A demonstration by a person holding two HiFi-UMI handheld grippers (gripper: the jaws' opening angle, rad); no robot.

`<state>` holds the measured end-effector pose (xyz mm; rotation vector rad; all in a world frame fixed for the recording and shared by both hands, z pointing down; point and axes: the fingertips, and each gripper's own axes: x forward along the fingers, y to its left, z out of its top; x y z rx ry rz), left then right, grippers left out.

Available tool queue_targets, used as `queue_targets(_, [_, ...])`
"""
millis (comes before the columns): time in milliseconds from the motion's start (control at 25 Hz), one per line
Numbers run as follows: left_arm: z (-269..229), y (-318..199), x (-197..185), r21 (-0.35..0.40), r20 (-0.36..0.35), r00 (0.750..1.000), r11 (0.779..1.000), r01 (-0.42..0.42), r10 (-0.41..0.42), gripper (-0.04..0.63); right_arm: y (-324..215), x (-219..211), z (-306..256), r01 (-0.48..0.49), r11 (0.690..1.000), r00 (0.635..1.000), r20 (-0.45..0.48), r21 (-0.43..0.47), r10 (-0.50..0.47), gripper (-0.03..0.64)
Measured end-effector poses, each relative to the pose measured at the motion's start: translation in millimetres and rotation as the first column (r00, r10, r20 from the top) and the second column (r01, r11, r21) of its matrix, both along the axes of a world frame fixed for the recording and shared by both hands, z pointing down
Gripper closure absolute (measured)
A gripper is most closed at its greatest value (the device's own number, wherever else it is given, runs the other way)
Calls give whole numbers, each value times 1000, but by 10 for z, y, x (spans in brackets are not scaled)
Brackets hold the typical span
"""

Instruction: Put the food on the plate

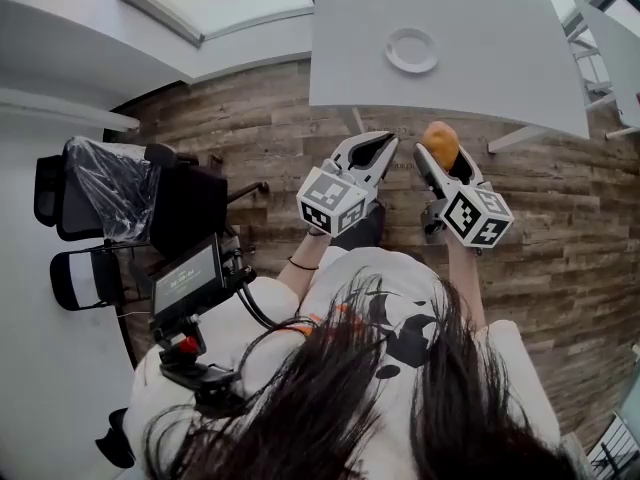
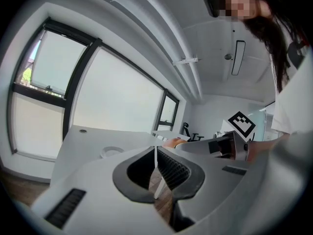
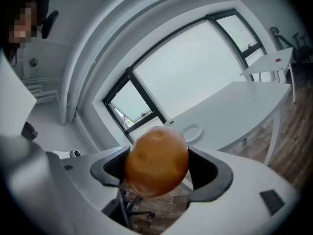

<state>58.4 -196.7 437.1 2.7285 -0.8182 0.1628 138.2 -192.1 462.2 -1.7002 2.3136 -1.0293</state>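
One round golden-brown food point(image 3: 156, 160) pinched by right gripper point(image 1: 442, 154); left gripper point(image 2: 156, 151) pressed together, empty; one white plate point(image 1: 412, 50) on the far table point(image 1: 500, 58).

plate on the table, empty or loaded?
Empty: the white plate is bare in the head view; the orange-brown food is clamped in the right gripper.
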Motion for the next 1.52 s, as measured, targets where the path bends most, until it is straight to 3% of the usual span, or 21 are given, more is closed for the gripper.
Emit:
queue_targets(160, [-40,-213,-21,16,-3,1000,1000,-13,13,589,-173,-20,-44,-15,1000,1000,-2,13,15,249])
queue_targets(640, [157,-1409,-183,-33,-28,995,995,-94,93,589,-1206,-219,150,-88,995,996,-16,-52,87,249])
queue_targets(1320, [207,-1299,-94,-52,-31,990,989,-141,139,589,-1095,-138,161,-125,990,992,-24,-67,123,249])
queue_targets(1520, [291,-1690,123,-75,-21,991,988,-132,131,589,-1558,109,315,-113,989,994,-19,-98,111,249])
